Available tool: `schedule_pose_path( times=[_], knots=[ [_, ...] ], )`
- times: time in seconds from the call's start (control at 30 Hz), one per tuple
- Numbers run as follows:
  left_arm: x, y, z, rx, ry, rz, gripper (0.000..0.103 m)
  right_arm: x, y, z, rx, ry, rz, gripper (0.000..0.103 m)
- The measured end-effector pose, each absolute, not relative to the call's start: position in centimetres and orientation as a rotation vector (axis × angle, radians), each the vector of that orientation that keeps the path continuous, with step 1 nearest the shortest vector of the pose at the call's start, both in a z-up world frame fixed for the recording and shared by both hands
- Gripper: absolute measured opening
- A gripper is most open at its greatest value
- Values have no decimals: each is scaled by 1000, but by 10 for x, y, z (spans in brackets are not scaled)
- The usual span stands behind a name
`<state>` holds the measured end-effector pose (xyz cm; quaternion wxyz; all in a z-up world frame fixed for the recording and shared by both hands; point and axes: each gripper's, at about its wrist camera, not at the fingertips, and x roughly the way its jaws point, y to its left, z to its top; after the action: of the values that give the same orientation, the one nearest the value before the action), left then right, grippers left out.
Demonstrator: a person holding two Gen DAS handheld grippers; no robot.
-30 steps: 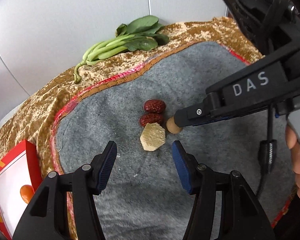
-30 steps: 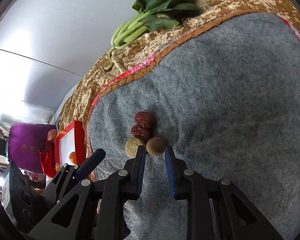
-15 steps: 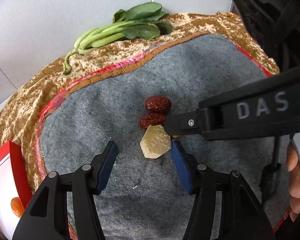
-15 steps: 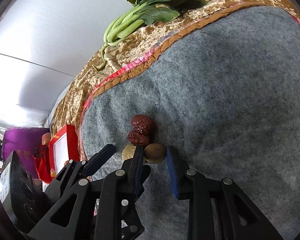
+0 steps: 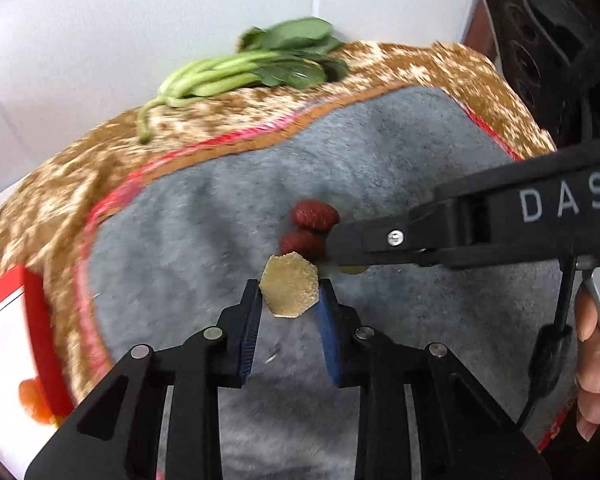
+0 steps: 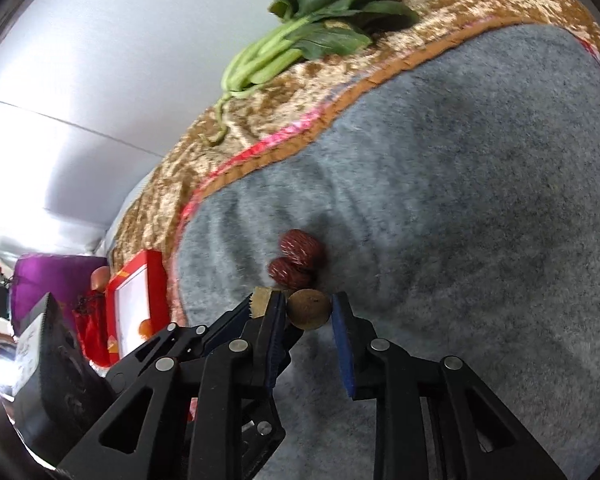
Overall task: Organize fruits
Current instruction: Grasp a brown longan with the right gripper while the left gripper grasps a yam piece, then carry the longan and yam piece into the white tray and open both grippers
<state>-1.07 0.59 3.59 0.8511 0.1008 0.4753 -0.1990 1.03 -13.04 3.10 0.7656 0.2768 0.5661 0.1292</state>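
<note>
Red dates [image 5: 314,226]: two, touching, centre of the left-wrist frame on the grey mat [image 5: 188,240].
Hexagonal yellow piece [image 5: 289,289]: one, just below the dates, pinched between both pads of the left tool [image 5: 289,308].
Round brown fruit [image 6: 309,308]: one, lower centre of the right-wrist frame, below the dates.
Leafy greens [image 5: 252,68]: one bunch, upper centre, on the gold cloth [image 5: 60,184].
Red box [image 5: 16,352]: one, lower left edge, white inside, something orange in it.
Left tool: closed on the hexagonal piece, low over the mat.
Right tool [image 6: 310,314]: pads around the brown fruit, left pad touching, right pad at its edge; grip cannot be told.
Hand [image 5: 596,364]: right edge, fingers on the right tool's trigger.
</note>
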Motion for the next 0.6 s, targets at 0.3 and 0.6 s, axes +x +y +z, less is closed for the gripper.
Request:
schedule_pose_path(
  times=[0.3, 0.6],
  knots=[
    [-44, 90, 86, 120, 950, -184, 25, -2, -66, 53, 536, 1189, 491, 24],
    [-105, 202, 103, 54, 897, 149, 26, -31, 30, 71, 386, 1124, 759, 24]
  ],
)
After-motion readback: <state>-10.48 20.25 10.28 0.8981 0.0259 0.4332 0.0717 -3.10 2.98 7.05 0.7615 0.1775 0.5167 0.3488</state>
